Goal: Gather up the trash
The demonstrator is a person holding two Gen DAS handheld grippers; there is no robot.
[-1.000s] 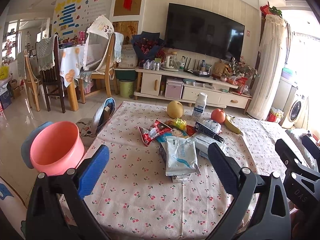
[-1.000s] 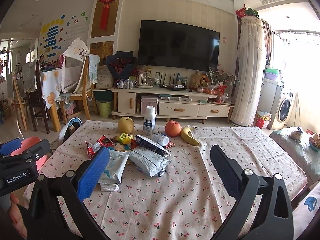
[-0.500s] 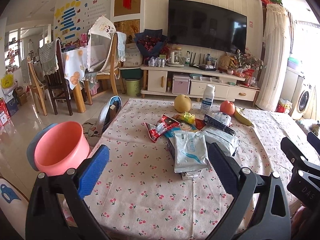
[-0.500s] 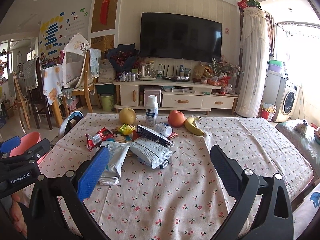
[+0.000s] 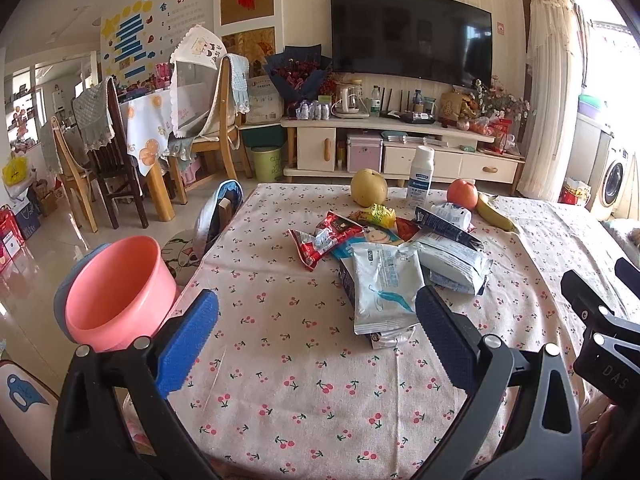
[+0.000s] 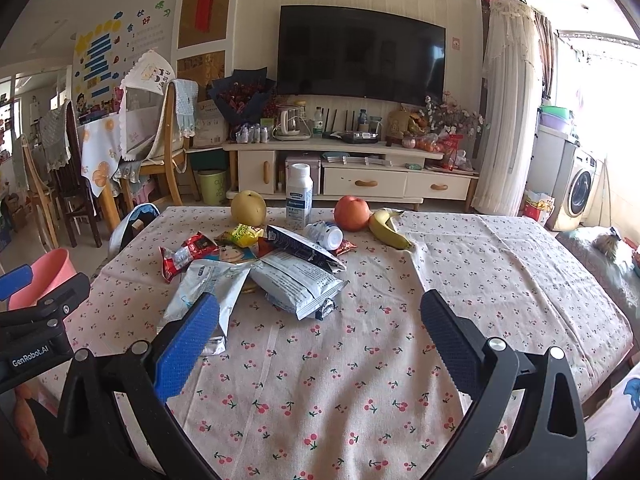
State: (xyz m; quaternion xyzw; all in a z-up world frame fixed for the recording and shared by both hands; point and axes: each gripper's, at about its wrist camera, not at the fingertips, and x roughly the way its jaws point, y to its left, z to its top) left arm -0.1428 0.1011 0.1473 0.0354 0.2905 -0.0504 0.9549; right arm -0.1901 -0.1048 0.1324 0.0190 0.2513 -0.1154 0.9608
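Note:
A heap of wrappers lies mid-table: a white wipes pack (image 5: pixel 382 288) (image 6: pixel 208 288), a white-and-blue pouch (image 5: pixel 456 262) (image 6: pixel 298 282), a red snack wrapper (image 5: pixel 324 238) (image 6: pixel 186 254), a yellow wrapper (image 5: pixel 378 215) (image 6: pixel 242 235) and a dark blue carton (image 6: pixel 298 246). A pink bin (image 5: pixel 120 294) (image 6: pixel 38 276) stands off the table's left edge. My left gripper (image 5: pixel 316 320) is open and empty, just short of the wipes pack. My right gripper (image 6: pixel 320 326) is open and empty, near the heap.
At the table's far side stand a pear (image 6: pixel 248 207), a white bottle (image 6: pixel 299 196), an apple (image 6: pixel 352 213) and a banana (image 6: pixel 390 232), with a tipped small bottle (image 6: pixel 326 234) in front. A cherry-print cloth (image 6: pixel 460 280) covers the table. A chair back (image 5: pixel 218 216) sits left.
Both grippers have moved forward toward the heap of wrappers, which now looks larger and nearer. Both stay open and empty. Nothing on the table has moved.

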